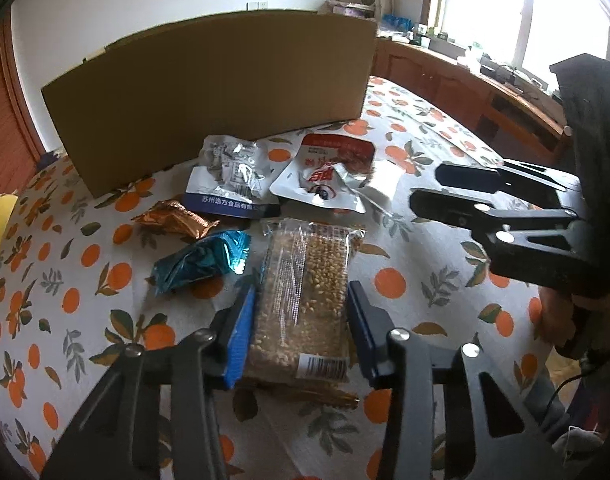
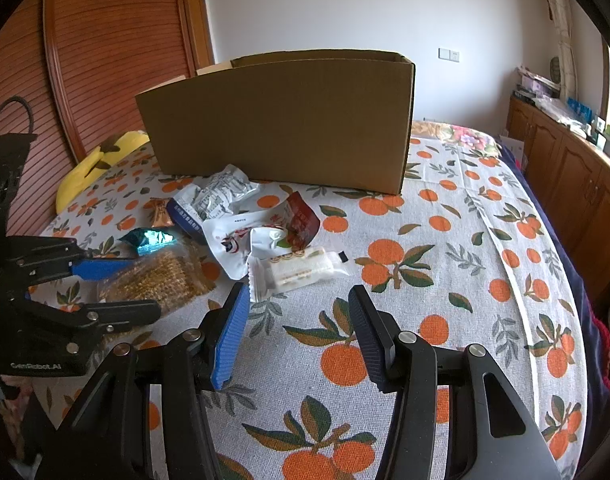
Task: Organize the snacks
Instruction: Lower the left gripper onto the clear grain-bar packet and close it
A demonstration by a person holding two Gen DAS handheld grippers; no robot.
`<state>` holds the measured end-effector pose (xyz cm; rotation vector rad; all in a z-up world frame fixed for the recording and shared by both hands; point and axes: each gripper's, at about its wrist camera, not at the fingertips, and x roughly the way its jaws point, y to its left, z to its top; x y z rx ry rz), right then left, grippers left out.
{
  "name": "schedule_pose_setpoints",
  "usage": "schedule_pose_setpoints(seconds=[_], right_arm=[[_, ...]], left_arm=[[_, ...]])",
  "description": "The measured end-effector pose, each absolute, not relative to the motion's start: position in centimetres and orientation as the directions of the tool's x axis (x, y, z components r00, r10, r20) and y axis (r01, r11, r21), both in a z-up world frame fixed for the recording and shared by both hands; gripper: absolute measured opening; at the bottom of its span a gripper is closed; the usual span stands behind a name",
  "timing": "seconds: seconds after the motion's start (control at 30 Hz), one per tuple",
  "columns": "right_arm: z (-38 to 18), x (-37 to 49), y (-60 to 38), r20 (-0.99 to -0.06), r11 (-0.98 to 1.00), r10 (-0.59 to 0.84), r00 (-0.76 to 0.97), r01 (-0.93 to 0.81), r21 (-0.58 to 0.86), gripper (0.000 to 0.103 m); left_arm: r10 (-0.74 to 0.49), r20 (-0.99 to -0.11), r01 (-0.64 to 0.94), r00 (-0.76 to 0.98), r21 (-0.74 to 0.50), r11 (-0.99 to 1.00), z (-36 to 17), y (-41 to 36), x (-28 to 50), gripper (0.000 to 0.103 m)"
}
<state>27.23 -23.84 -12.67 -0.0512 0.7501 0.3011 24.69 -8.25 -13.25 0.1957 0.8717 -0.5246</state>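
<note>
A clear pack of puffed-grain bar point(image 1: 305, 300) lies on the orange-print cloth, and my left gripper point(image 1: 301, 320) stands open around it, a finger on each side; whether the pads touch it I cannot tell. It also shows in the right wrist view point(image 2: 161, 276) with the left gripper point(image 2: 117, 288) about it. My right gripper point(image 2: 299, 328) is open and empty above the cloth, just in front of a white biscuit pack point(image 2: 301, 270). Behind lie a red-and-white pouch point(image 1: 325, 172), a silver pack point(image 1: 233, 176), a teal wrapper point(image 1: 201, 260) and a copper wrapper point(image 1: 177, 220). A cardboard box point(image 2: 281, 120) stands open-topped at the back.
The cloth-covered bed point(image 2: 445, 280) extends right of the snacks. A yellow pillow point(image 2: 93, 164) lies at the left by a wooden wardrobe door point(image 2: 105, 40). Wooden cabinets point(image 2: 569, 172) under a window line the right side.
</note>
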Motion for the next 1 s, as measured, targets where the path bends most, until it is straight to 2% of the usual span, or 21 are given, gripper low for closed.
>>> schedule_pose_setpoints(seconds=[0.4, 1.0], right_arm=[[-12.7, 27.3, -23.9, -0.678, 0.957, 0.249, 0.691, -0.285, 0.061, 0.053], [-12.0, 29.2, -23.7, -0.718, 0.951, 0.28, 0.638, -0.286, 0.117, 0.053]], left_arm=[[-0.362, -0.672, 0.429, 0.646, -0.073, 0.9, -10.5, -6.1, 20.7, 0.043], [-0.373, -0.606, 0.402, 0.703, -0.094, 0.911, -10.3, -3.7, 18.6, 0.043]])
